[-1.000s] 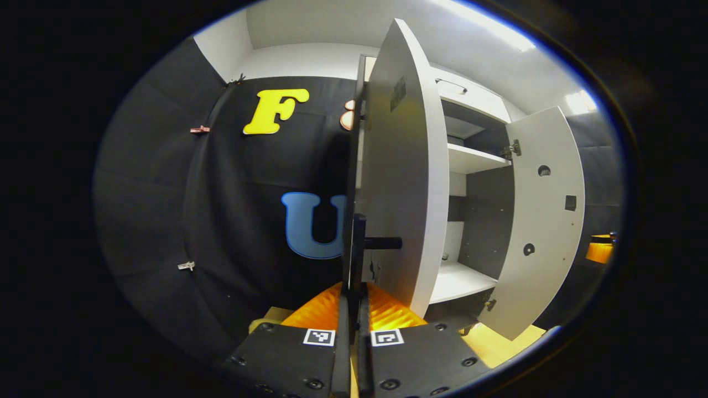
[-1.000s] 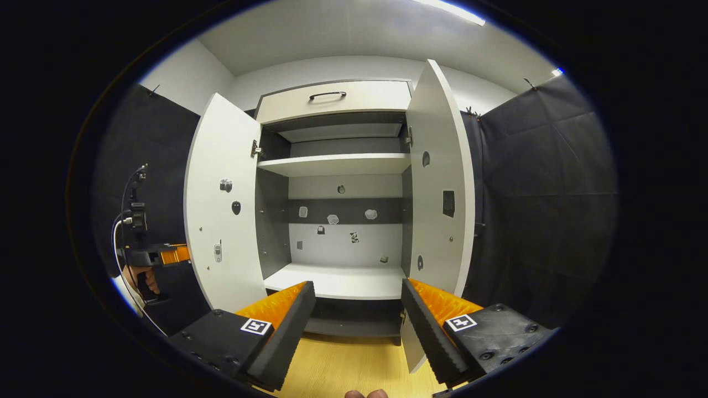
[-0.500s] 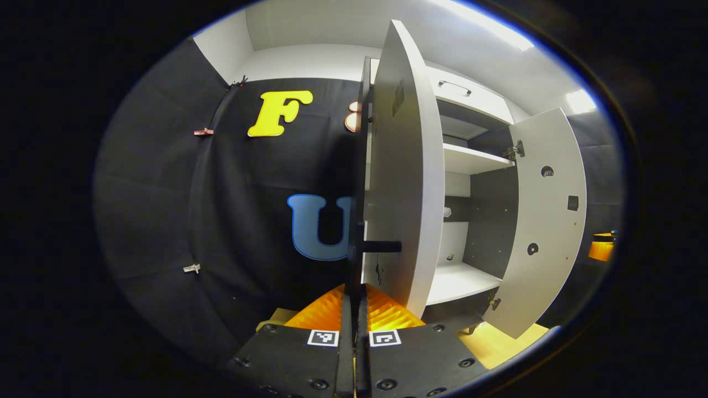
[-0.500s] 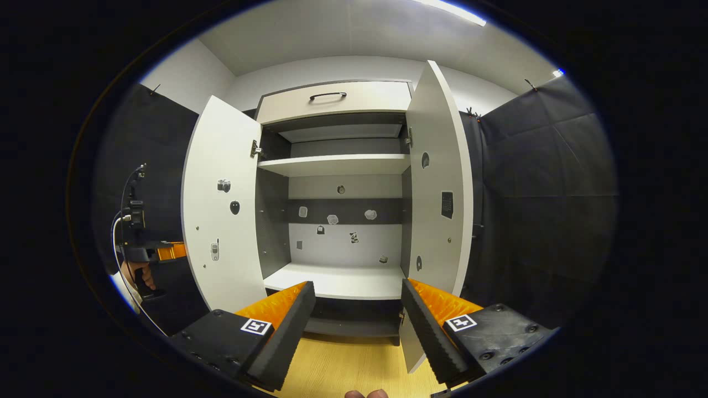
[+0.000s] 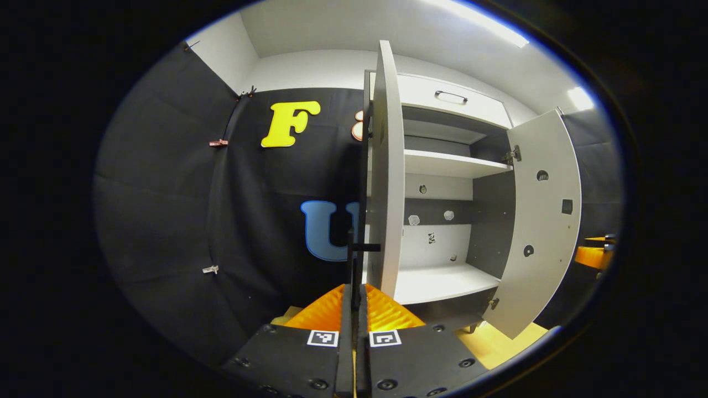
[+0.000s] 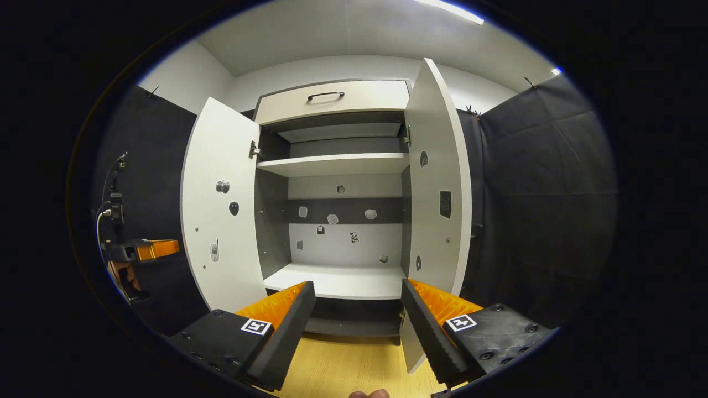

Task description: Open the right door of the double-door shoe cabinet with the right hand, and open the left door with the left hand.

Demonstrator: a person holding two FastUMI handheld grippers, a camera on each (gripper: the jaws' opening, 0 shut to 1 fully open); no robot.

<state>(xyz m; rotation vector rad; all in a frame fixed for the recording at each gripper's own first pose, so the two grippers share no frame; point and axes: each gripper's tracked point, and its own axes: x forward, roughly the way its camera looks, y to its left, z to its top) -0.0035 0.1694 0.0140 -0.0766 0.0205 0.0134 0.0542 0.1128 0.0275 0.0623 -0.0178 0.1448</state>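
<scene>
**Cabinet Count**

One cabinet (image 6: 332, 193) stands with two doors: the left door (image 6: 218, 204) and the right door (image 6: 440, 177), both swung out. One drawer (image 6: 332, 102) sits on top with one handle (image 6: 326, 95). Two shelves show inside: an upper shelf (image 6: 332, 164) and a lower shelf (image 6: 337, 282). Two grippers appear: the right gripper (image 6: 357, 326) and the left gripper (image 6: 146, 250).

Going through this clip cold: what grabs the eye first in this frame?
The shoe cabinet stands wide open in the middle of the right gripper view, with the left door and the right door swung out on either side of bare white shelves. In the left gripper view, the left gripper is shut on the dark handle at the left door's edge, while the right gripper hangs open before the cabinet.
</scene>
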